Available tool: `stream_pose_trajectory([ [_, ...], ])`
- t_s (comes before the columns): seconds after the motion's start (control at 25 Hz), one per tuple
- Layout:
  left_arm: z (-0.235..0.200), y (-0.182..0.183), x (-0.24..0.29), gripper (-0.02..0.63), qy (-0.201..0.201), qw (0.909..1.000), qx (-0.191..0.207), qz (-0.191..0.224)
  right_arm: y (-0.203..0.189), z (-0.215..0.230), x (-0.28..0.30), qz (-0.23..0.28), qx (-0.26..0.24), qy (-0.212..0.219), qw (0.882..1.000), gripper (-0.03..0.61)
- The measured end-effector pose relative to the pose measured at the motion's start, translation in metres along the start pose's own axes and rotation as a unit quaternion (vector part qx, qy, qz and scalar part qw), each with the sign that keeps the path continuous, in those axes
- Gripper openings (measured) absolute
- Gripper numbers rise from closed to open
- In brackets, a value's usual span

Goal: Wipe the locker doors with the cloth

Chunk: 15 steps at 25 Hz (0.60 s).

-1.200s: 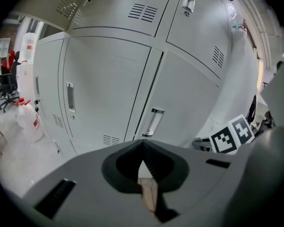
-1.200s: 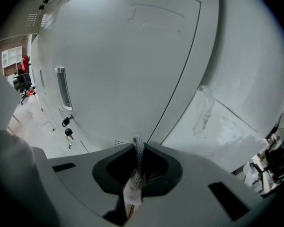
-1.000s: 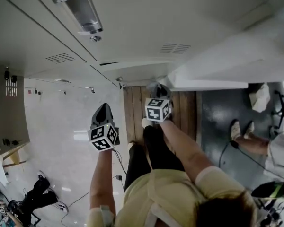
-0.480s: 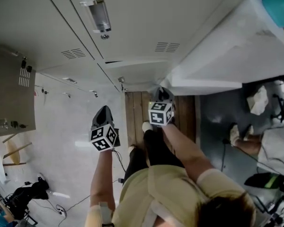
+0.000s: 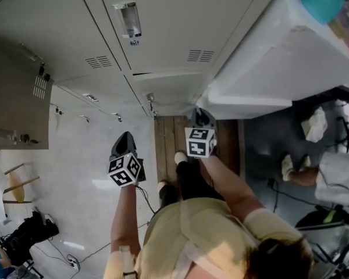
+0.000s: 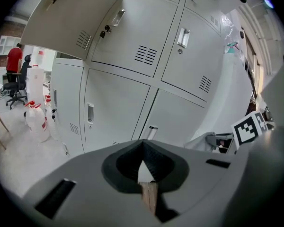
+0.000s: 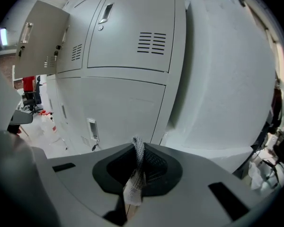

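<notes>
A bank of pale grey lockers (image 5: 163, 16) filled the far side of the room, with a strip of wood-plank floor (image 5: 166, 138) at its foot and a tall white unit (image 5: 279, 57) close on the right. The right gripper (image 7: 137, 167) was clenched on a thin fold of white mesh cloth (image 7: 134, 186), pointed at a lower locker door (image 7: 128, 108) but apart from it. The left gripper (image 6: 143, 162) had its jaws together on nothing and hung near the lower doors on the left. The likeliest trouble was the slim pinch: pressed and dragged across a door, the cloth could pull free or bunch up, leaving bare jaws to scrape the paint. The mesh might also snag on a recessed handle (image 7: 92, 128). An open locker door (image 6: 71, 18) jutted out up on the left, where a raised left gripper could knock it. How much cloth hung beneath the jaws was hidden by the gripper body, and the head view showed none of it. The lowest doors' bottom edges were cut off in both gripper views.
</notes>
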<state>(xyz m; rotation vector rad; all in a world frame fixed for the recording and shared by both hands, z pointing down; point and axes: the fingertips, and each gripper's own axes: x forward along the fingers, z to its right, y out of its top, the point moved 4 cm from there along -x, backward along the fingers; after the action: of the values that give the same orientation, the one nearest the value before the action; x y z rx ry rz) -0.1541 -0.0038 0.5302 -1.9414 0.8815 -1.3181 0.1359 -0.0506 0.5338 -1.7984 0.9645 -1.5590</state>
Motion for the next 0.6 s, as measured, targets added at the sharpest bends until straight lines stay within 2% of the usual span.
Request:
stream_pose_trajectory([
  [0.36,-0.007,0.009,-0.034,-0.014,0.009,0.9997,-0.01,0.02,0.023,-0.009,-0.044,0.045,0.019,0.025,0.999,0.018],
  [0.6,-0.003,0.018,-0.051,-0.014,-0.01,0.9992,-0.018,0.035,0.034,-0.017,-0.068,0.068,0.037,0.045,0.996,0.018],
])
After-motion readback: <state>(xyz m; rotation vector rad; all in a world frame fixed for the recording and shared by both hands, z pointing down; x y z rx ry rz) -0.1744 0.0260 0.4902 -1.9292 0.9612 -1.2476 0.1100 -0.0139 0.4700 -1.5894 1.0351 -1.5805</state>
